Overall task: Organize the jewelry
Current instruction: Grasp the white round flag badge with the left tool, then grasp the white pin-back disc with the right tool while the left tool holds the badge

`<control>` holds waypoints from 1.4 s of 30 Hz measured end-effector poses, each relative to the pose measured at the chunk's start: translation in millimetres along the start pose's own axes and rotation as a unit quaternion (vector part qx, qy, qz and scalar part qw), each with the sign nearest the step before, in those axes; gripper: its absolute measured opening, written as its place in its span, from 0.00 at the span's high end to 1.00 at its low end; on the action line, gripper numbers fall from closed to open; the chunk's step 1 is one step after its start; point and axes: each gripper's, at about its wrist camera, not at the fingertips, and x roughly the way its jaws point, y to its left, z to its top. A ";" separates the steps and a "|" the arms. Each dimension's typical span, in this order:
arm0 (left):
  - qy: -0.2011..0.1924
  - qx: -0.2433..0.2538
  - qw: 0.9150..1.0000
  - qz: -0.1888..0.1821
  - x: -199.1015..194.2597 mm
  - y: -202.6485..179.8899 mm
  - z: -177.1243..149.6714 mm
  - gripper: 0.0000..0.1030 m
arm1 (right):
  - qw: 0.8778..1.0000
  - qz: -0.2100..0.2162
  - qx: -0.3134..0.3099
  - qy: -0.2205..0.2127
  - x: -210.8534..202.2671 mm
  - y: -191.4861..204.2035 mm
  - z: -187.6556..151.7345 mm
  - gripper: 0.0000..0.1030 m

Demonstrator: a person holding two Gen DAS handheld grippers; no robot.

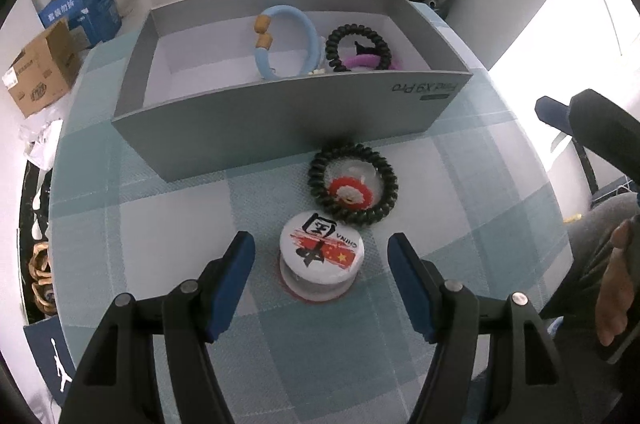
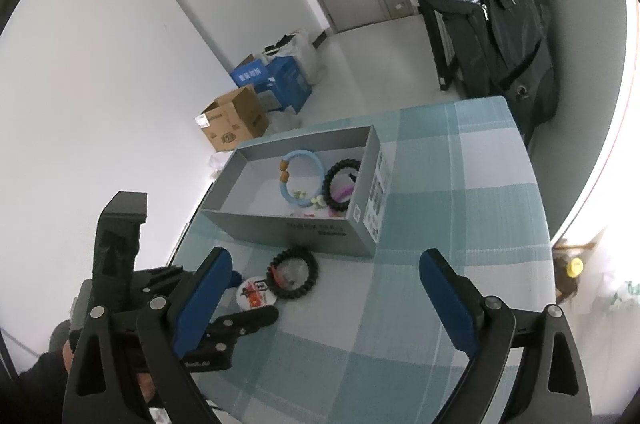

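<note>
A grey open box (image 1: 256, 139) (image 2: 296, 226) sits on the checked tablecloth. Inside lie a light blue bangle (image 1: 298, 35) (image 2: 310, 159) with wooden beads, a black spiral hair tie (image 1: 358, 45) (image 2: 340, 183) and a purple ring (image 1: 366, 61). In front of the box lies another black spiral hair tie (image 1: 354, 189) (image 2: 294, 274) around a red and white trinket (image 1: 352, 193). Nearer stands a round white badge stack (image 1: 322, 260) (image 2: 256, 294) printed with a red flag. My left gripper (image 1: 322, 256) is open, its fingers either side of the badge stack. My right gripper (image 2: 326, 288) is open and empty, higher above the table.
Cardboard and blue boxes (image 2: 256, 95) stand on the floor beyond the table's left side. A dark jacket (image 2: 492, 7) hangs behind the table. The table edge (image 2: 536, 183) curves on the right. My right gripper's body shows at the right of the left wrist view (image 1: 600, 127).
</note>
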 end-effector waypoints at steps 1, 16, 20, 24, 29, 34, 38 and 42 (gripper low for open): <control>-0.004 0.004 1.000 0.008 -0.6 -1.2 -0.1 0.45 | 1.000 -0.001 -0.001 0.000 -0.2 0.3 -0.5 0.07; -0.017 0.021 1.000 -0.003 -10.1 -7.0 -3.4 0.64 | 1.000 -0.009 0.004 0.007 5.0 0.3 -2.9 0.08; -0.033 0.005 0.999 -0.018 -20.2 -3.8 2.5 0.64 | 1.000 -0.012 0.007 0.012 7.4 -1.1 -4.5 0.07; -0.050 -0.015 0.998 -0.040 -30.6 2.8 4.9 0.64 | 1.000 -0.014 0.005 0.020 11.3 -0.9 -7.2 0.08; -0.080 -0.041 0.994 -0.055 -48.4 11.8 8.0 0.64 | 0.999 -0.006 0.002 0.036 17.7 2.8 -13.3 0.08; -0.097 -0.089 0.988 -0.075 -61.5 36.3 7.5 0.64 | 0.998 0.011 -0.013 0.058 29.2 18.0 -27.0 0.08; -0.112 -0.114 0.985 -0.069 -68.5 49.4 5.1 0.64 | 0.995 0.020 -0.049 0.082 45.3 43.1 -43.8 0.08; -0.129 -0.128 0.981 -0.063 -78.4 60.0 1.5 0.64 | 0.991 0.013 -0.091 0.095 61.9 65.0 -53.1 0.09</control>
